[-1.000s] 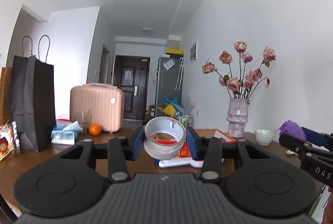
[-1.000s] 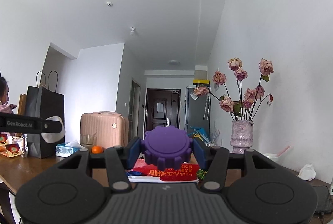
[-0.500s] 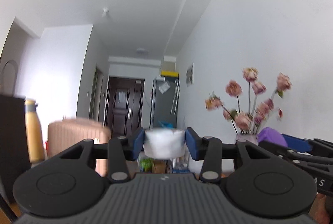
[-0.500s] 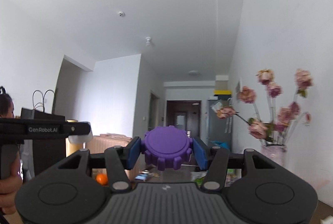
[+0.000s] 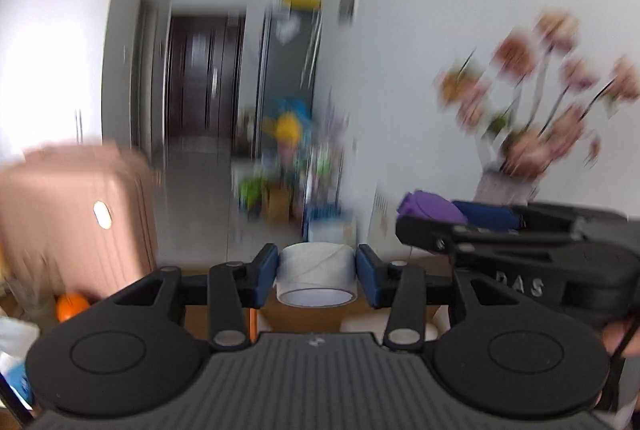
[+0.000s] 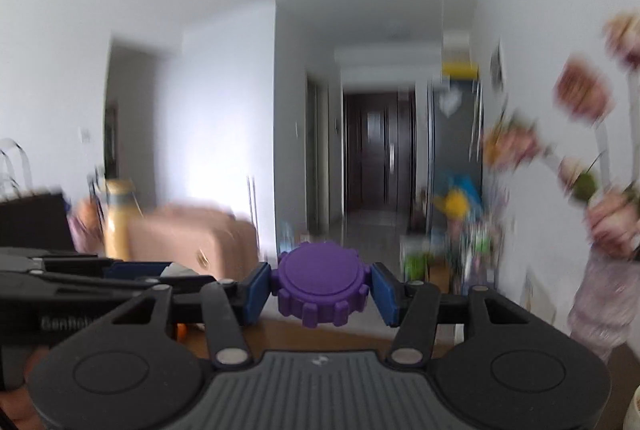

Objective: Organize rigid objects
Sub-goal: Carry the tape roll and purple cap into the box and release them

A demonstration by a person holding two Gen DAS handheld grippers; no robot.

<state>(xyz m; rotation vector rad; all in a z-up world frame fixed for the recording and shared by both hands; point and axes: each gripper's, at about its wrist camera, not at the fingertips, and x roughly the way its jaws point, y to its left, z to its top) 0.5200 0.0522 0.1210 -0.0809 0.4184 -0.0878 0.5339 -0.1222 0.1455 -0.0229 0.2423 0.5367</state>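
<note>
A roll of pale tape (image 5: 316, 272) sits between the blue pads of my left gripper (image 5: 316, 274), which is shut on it, held up above the wooden table (image 5: 320, 314). A purple gear-shaped knob (image 6: 322, 280) is clamped between the blue pads of my right gripper (image 6: 322, 282). In the left wrist view the right gripper (image 5: 436, 218) shows at the right with the purple knob (image 5: 432, 208) in it. Low at the left of the right wrist view is the left gripper's black body (image 6: 80, 290). Both views are blurred by motion.
A pink suitcase (image 5: 76, 214) and an orange (image 5: 70, 306) stand at the left. A vase of dried roses (image 5: 508, 186) stands at the right by the white wall. A yellow bottle (image 6: 118, 222) and a black bag (image 6: 32, 222) are at the left. A hallway with a dark door lies ahead.
Both grippers have swept forward fast with their loads, and the suitcase and the flowers now look closer. The tape roll, first seen from its open end, now shows its side.
</note>
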